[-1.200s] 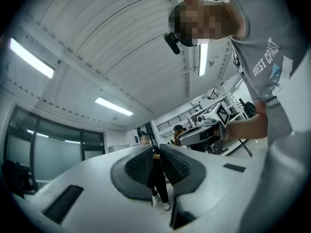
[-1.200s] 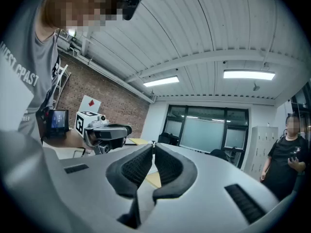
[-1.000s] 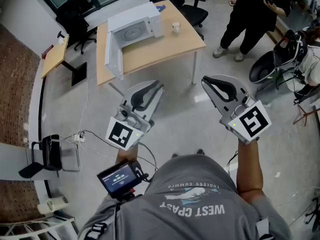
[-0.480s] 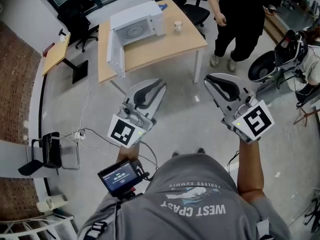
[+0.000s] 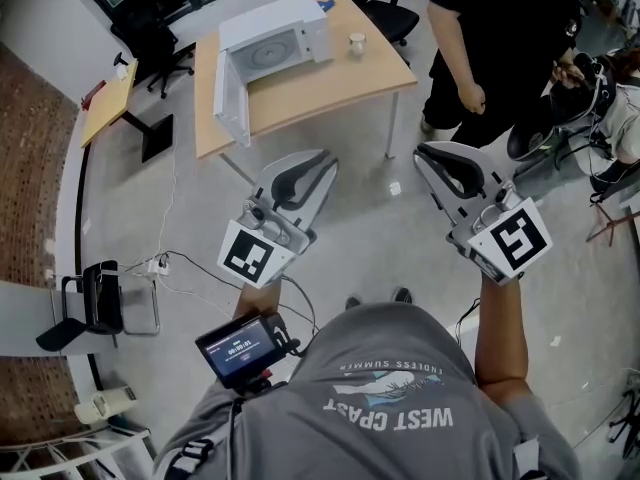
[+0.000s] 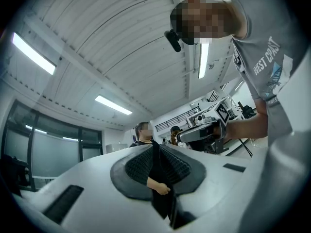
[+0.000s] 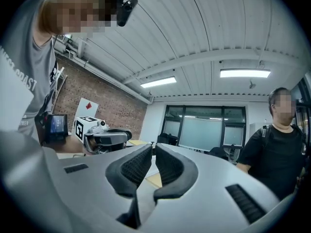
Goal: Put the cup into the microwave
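Note:
A white microwave (image 5: 272, 43) stands on the wooden table (image 5: 320, 83) far ahead, its door (image 5: 228, 103) swung open to the left. A small pale cup (image 5: 357, 41) sits on the table just right of the microwave. Both grippers hang over the bare floor, well short of the table. My left gripper (image 5: 325, 156) is shut with nothing in it; in its own view the pads (image 6: 141, 166) nearly meet. My right gripper (image 5: 420, 153) is shut and empty too, its dark pads (image 7: 133, 166) close together.
A person in black (image 5: 500, 38) stands by the table's right corner, close to my right gripper. Office chairs (image 5: 150, 28) and a small side desk (image 5: 105, 108) are at the left. Cables and a power strip (image 5: 160, 268) lie on the floor at the left.
The person in black has walked from the far right toward the table's near right corner. Both grippers stay almost where they were, still shut.

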The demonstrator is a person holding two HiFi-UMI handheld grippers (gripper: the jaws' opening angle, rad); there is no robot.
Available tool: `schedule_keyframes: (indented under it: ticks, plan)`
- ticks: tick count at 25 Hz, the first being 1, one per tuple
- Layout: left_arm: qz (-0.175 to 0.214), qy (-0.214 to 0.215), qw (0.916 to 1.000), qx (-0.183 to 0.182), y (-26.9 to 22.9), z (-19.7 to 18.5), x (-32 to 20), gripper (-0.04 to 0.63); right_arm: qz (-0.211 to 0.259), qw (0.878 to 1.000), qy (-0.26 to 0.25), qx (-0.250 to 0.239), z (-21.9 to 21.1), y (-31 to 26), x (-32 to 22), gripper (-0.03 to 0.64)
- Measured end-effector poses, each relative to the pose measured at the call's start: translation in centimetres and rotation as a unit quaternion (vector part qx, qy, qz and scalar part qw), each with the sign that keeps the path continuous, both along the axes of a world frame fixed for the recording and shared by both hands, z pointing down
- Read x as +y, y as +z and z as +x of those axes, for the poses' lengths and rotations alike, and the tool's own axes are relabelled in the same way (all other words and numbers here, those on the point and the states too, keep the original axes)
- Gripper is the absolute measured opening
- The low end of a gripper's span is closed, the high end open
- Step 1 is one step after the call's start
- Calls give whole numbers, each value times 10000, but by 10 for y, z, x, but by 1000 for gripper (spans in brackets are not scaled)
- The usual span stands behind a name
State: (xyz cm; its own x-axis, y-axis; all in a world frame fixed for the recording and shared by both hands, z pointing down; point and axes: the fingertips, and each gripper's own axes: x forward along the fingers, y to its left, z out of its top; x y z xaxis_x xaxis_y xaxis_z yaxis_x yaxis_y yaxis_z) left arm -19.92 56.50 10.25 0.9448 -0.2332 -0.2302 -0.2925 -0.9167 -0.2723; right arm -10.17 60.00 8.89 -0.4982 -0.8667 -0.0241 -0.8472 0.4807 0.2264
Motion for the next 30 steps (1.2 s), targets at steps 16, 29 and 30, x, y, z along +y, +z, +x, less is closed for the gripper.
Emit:
schedule_keyframes:
  ticks: [16, 29, 30]
  plan:
    - [-109, 70, 9999, 107, 15, -23, -37, 57, 56, 9998, 81, 181, -28, 12, -34, 31]
    - [-383, 50, 9992, -112, 45, 21, -115, 57, -173, 9998, 10, -19, 16, 41, -119, 31]
    - [-402, 31, 9991, -143, 48, 30, -126, 57, -205, 9998, -5, -51, 25, 47, -130, 32]
